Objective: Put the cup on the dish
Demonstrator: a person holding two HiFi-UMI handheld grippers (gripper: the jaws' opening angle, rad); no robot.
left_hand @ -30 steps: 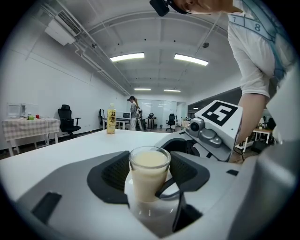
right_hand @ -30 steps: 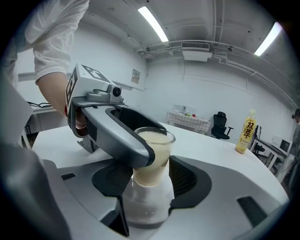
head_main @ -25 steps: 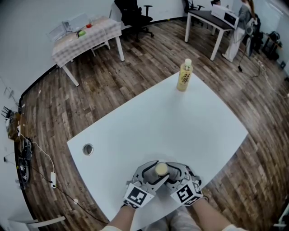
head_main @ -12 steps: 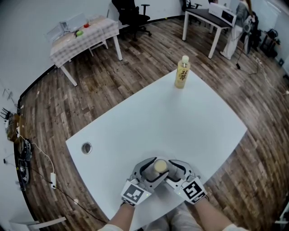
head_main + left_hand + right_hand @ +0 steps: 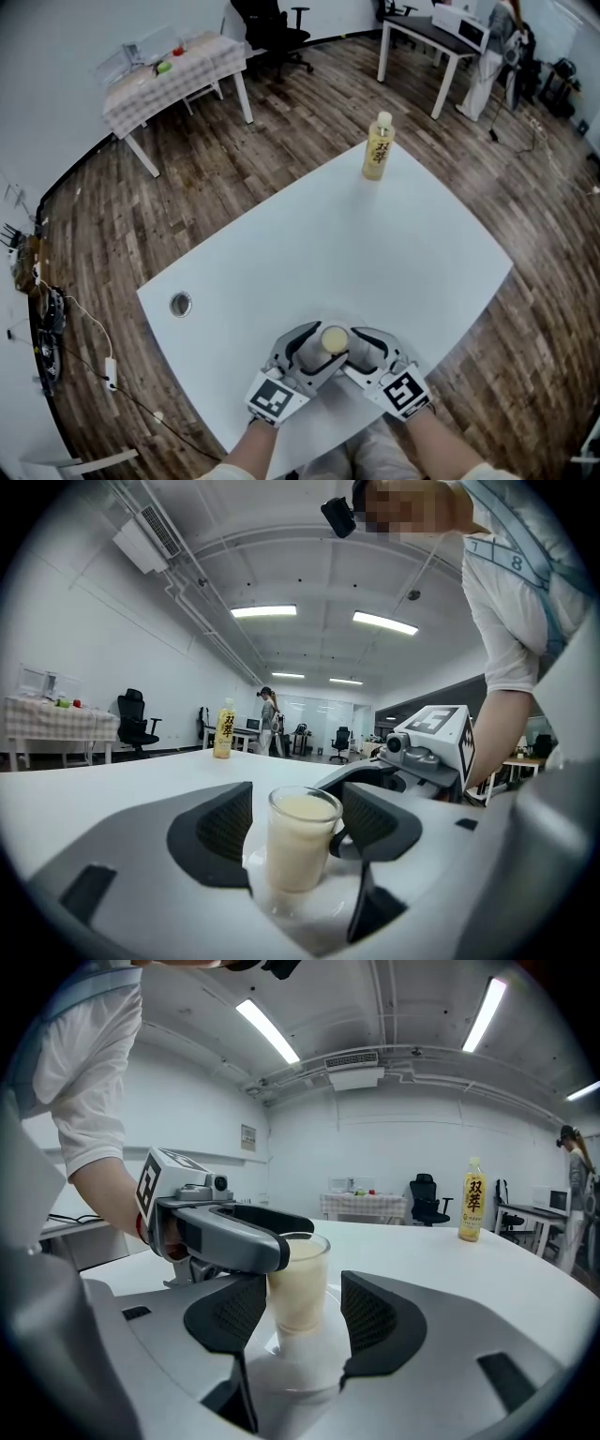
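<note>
White desk [image 5: 375,253]: cup [image 5: 300,841] upright on dish [image 5: 314,907], betw. spread jaws of L gripper [image 5: 298,810] (just opened wider) & R gripper [image 5: 305,1312], neither pinching.

In the right gripper view, the left gripper's [image 5: 296,803] jaw crosses in front of the cup [image 5: 298,1288] and hides its rim on that side. The dish's [image 5: 306,1372] near edge is lost behind the right gripper's [image 5: 305,1288] own jaws. In the head view, both grippers cover the dish almost wholly.

Ceiling strip lights [image 5: 264,611] shine bright; fisheye edges warp, corners darken.
</note>
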